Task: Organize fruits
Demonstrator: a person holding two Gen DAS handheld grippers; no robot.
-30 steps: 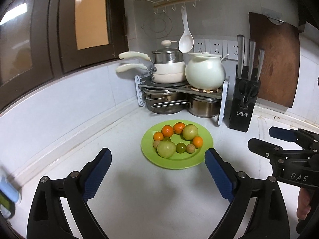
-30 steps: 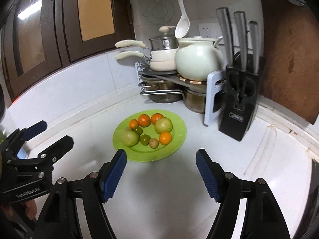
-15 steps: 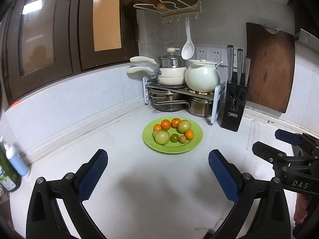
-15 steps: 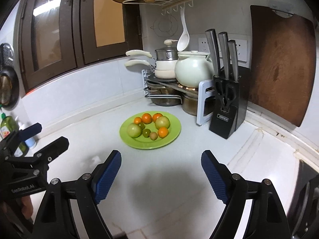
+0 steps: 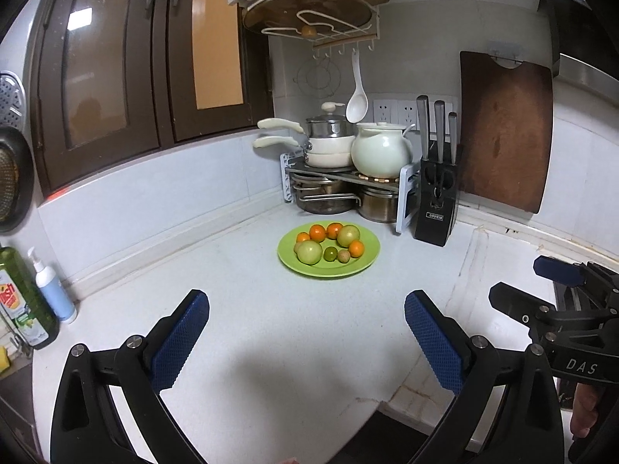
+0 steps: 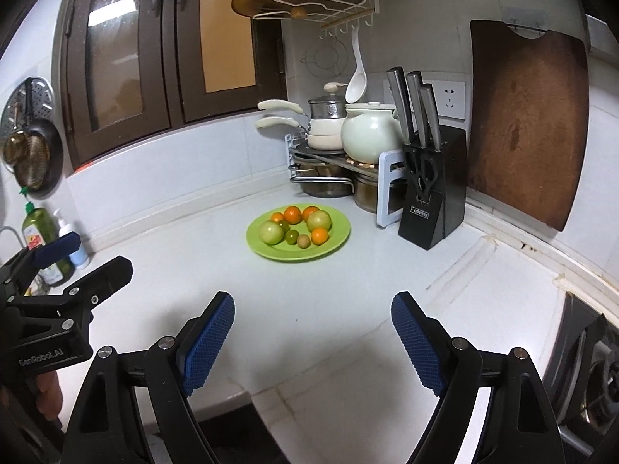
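Note:
A green plate (image 5: 363, 265) (image 6: 336, 245) sits on the white counter near the back corner. It holds several fruits: small oranges (image 5: 318, 232) (image 6: 293, 215), two large pale green fruits (image 5: 308, 252) (image 6: 271, 232), a small dark green one (image 5: 330, 254) and a small brown one (image 5: 343, 257). My left gripper (image 5: 307, 338) is open and empty, well back from the plate near the counter's front edge. My right gripper (image 6: 312, 338) is open and empty, also far back. Each gripper shows in the other's view, the right one (image 5: 541, 290) and the left one (image 6: 73, 259).
A pot rack (image 5: 340, 181) with pans and a white pot (image 5: 381, 150) stands behind the plate. A black knife block (image 5: 437, 201) and a wooden cutting board (image 5: 506, 131) stand to the right. Bottles (image 5: 23, 301) stand at the far left. A stove (image 6: 592, 363) is at the right.
Both grippers have pulled back and away from the plate, which now looks smaller and farther. Both stayed open and empty. The fruits have not moved.

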